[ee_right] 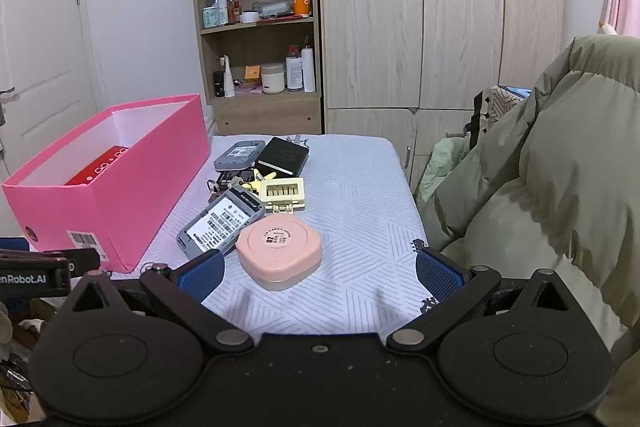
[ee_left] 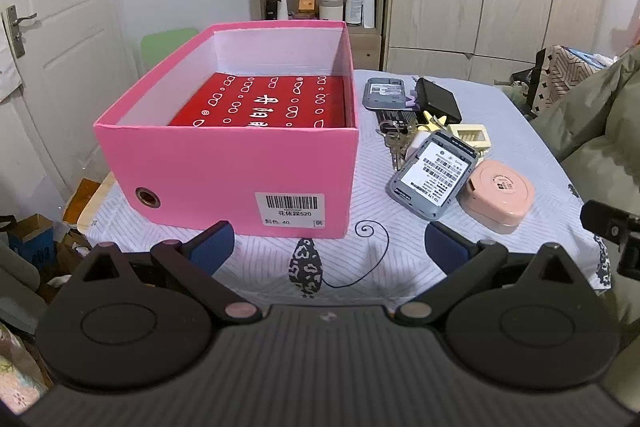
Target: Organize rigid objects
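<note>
Both tongs hang spread wide and empty over the bench's (ee_right: 360, 195) near edge: left tongs (ee_left: 328, 247) facing the pink box (ee_left: 224, 171), right tongs (ee_right: 320, 267) just short of the compact (ee_right: 279, 247). Behind the compact lie a grey router (ee_right: 220, 223), keys (ee_left: 394, 143), a cream clip (ee_right: 282, 191), a second router (ee_right: 239, 154) and a black case (ee_right: 282, 157). A red box (ee_left: 264, 103) sits inside the pink one.

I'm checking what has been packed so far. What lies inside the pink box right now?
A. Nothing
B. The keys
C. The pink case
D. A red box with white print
D: a red box with white print lies on the floor of the pink box, while the pink case and keys sit on the table beside it.
</note>
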